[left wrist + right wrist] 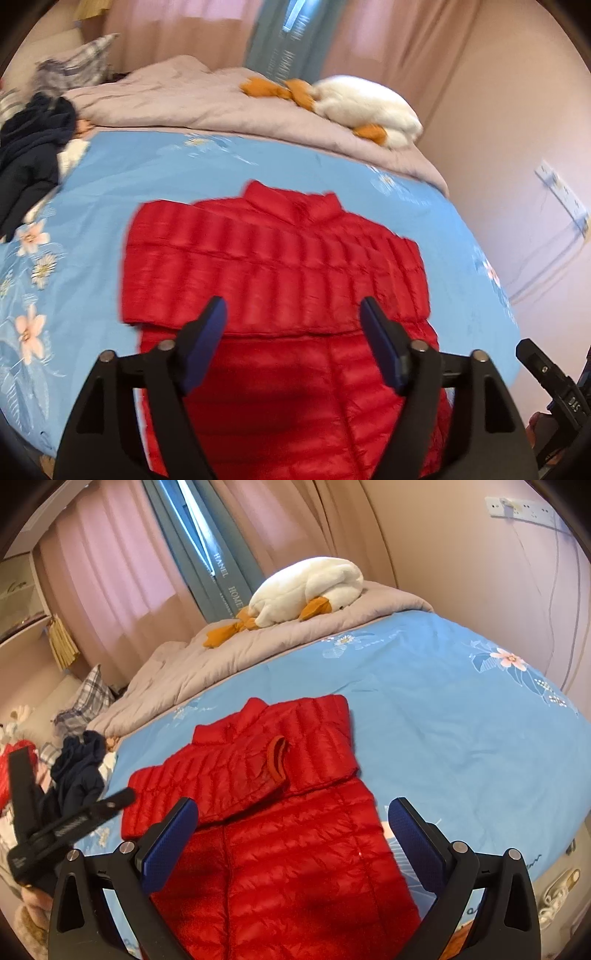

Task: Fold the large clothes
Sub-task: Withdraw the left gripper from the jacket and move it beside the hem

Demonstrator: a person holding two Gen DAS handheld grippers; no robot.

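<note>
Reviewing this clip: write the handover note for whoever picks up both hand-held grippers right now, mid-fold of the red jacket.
Left hand-held gripper: open, empty, above the jacket.
Right hand-held gripper: open, empty, above the hem end.
Red quilted puffer jacket: flat on the blue floral bedsheet, collar away from you.
Done: both sleeves folded across the chest.
Left: fold the lower body up toward the collar.

Soft daylight entered through the pink translucent curtains [122, 590]. The left wrist view was motion-blurred throughout; the right wrist view was sharper. Both fisheye views bowed, with dark vignetted corners.
</note>
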